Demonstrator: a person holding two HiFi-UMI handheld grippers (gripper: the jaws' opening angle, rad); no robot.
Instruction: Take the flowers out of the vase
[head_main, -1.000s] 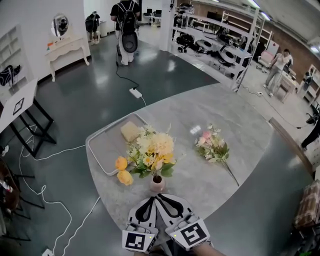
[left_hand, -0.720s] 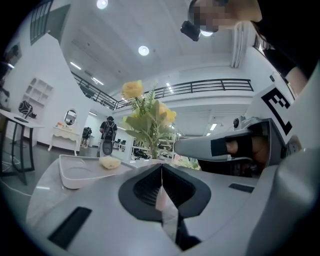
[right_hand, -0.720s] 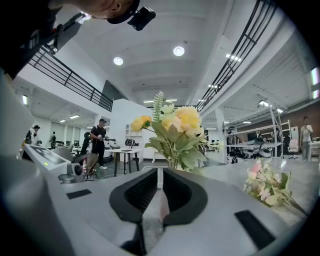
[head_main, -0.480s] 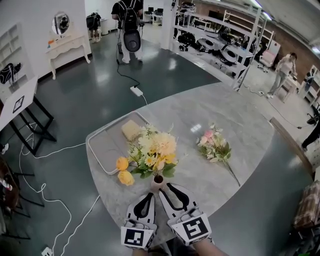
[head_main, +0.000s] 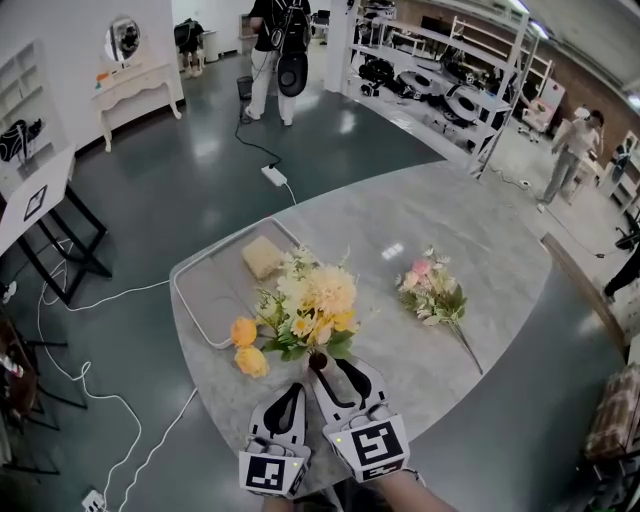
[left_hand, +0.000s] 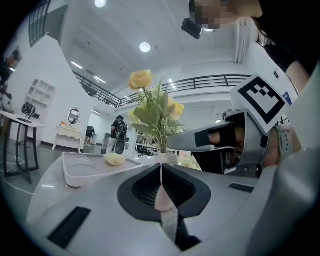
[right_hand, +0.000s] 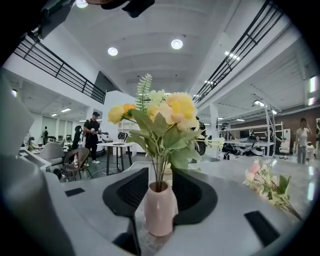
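A small pink vase (head_main: 318, 361) stands near the front edge of the marble table (head_main: 470, 240), holding a bunch of yellow and cream flowers (head_main: 312, 302). My right gripper (head_main: 331, 369) points at it, and its jaws are opening. In the right gripper view the vase (right_hand: 160, 209) stands between the two jaws with the stems (right_hand: 159, 167) rising above; the pads do not squeeze it. My left gripper (head_main: 294, 390) sits just left of the vase, jaws shut with nothing in them (left_hand: 161, 168). A pink bouquet (head_main: 432, 294) lies on the table to the right.
A white tray (head_main: 203, 300) with a pale yellow block (head_main: 262, 258) lies at the table's left. Two yellow blooms (head_main: 246, 343) hang low beside the tray. The table's front edge is close under the grippers. People walk and stand far off on the floor.
My right gripper has moved forward to the vase and opened, so its jaws now flank the vase. The left gripper has hardly moved. The person in the background has walked on.
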